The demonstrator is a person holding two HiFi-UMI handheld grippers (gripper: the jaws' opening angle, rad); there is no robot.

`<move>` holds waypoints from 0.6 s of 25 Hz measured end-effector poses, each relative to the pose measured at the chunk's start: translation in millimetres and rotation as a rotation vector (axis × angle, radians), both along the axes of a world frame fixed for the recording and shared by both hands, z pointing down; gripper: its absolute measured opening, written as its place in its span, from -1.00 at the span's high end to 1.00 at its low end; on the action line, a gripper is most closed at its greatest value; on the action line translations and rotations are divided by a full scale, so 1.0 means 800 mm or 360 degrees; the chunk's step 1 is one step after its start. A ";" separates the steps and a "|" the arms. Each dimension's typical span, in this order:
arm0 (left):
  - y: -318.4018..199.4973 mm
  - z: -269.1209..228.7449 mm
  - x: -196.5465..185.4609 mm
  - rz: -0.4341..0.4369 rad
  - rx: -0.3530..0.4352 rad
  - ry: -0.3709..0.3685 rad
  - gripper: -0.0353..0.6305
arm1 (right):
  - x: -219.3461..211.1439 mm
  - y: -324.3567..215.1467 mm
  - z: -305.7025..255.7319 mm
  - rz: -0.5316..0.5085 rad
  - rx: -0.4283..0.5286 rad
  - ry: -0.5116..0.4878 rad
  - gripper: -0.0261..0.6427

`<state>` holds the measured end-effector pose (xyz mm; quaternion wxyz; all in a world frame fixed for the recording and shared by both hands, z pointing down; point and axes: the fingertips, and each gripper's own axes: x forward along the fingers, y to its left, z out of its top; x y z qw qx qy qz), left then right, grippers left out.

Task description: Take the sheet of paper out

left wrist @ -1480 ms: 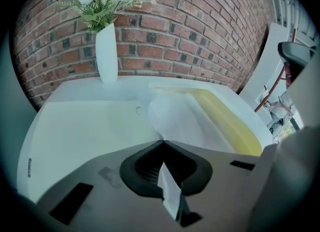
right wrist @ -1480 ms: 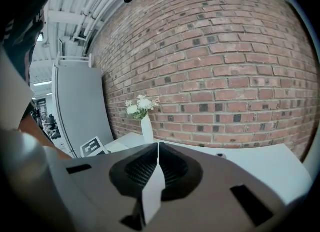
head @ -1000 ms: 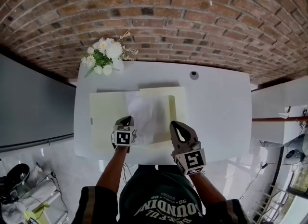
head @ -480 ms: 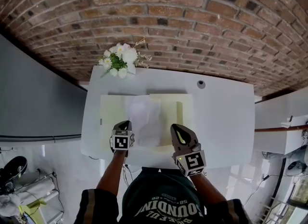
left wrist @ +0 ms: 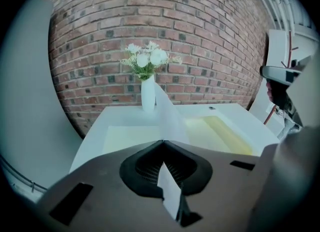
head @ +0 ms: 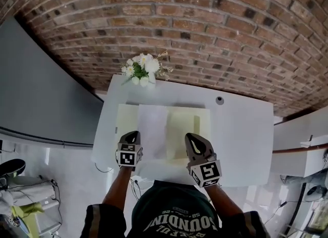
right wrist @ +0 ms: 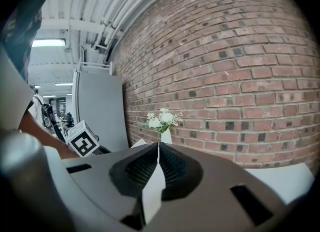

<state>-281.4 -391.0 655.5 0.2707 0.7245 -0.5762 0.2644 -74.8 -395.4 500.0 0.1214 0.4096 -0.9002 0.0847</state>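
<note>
Left gripper [head: 131,134] clamped on sheet [head: 152,129]; sheet raised over open folder [head: 187,129]. Right gripper [head: 190,138] closed on pale strip [right wrist: 152,191], identity unclear. Advice: draw sheet clear slowly, keep pinch firm, avoid creasing.

A white vase [left wrist: 148,95] of white flowers [head: 142,67] stands at the worktop's [head: 241,129] far edge. Behind it rises a brick wall [head: 215,27].

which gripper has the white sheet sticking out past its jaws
The left gripper: the white sheet runs from its shut jaws out over the yellow folder. The right gripper pinches only a thin pale strip.
</note>
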 end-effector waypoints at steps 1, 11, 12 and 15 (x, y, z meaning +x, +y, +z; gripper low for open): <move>0.002 -0.008 0.000 -0.0002 0.0025 -0.0002 0.86 | 0.000 0.000 -0.003 -0.0009 0.0013 -0.0002 0.71; -0.001 -0.110 0.024 0.0017 0.0339 -0.0010 0.86 | 0.003 -0.008 -0.035 -0.0056 0.0120 -0.0035 0.71; -0.002 -0.120 0.027 0.0015 0.0368 0.0001 0.86 | 0.002 -0.009 -0.038 -0.0065 0.0131 -0.0036 0.71; -0.005 -0.147 0.031 0.0010 0.0441 0.0024 0.86 | -0.001 -0.015 -0.048 -0.0094 0.0165 -0.0026 0.71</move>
